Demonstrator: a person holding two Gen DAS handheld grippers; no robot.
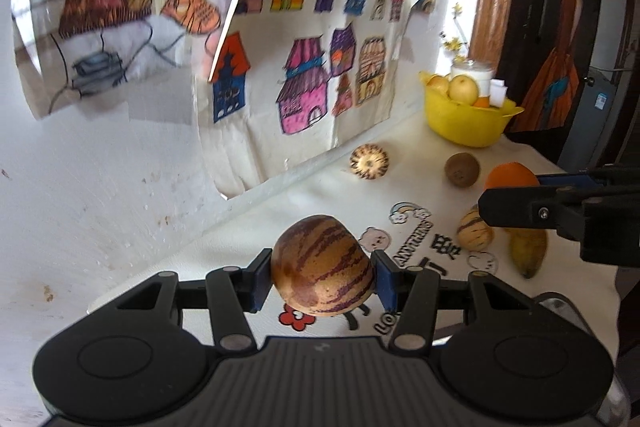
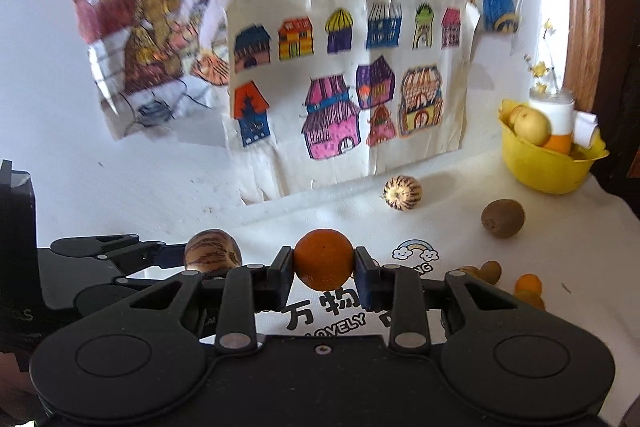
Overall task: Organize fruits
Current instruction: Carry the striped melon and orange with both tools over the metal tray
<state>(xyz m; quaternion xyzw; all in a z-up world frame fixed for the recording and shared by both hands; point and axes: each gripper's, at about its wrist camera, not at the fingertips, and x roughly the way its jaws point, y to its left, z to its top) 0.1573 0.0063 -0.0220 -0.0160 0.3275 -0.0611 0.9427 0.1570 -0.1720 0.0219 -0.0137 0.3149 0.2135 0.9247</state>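
My left gripper (image 1: 323, 277) is shut on a tan melon with purple stripes (image 1: 322, 264), held above the white cloth. My right gripper (image 2: 324, 269) is shut on a small orange (image 2: 324, 259). From the left wrist camera the right gripper (image 1: 486, 205) enters from the right with that orange (image 1: 512, 175) in it. In the right wrist view the left gripper comes in from the left with the striped melon (image 2: 213, 251). A yellow bowl (image 1: 464, 121) (image 2: 540, 167) with pears and an orange stands at the back right by the wall.
On the cloth lie a small striped melon (image 1: 369, 162) (image 2: 402, 193), a brown kiwi (image 1: 461, 169) (image 2: 502, 218), another striped fruit (image 1: 474, 231) and a yellow mango (image 1: 528, 251). More small fruit (image 2: 528, 285) lies front right. Drawings hang on the wall behind.
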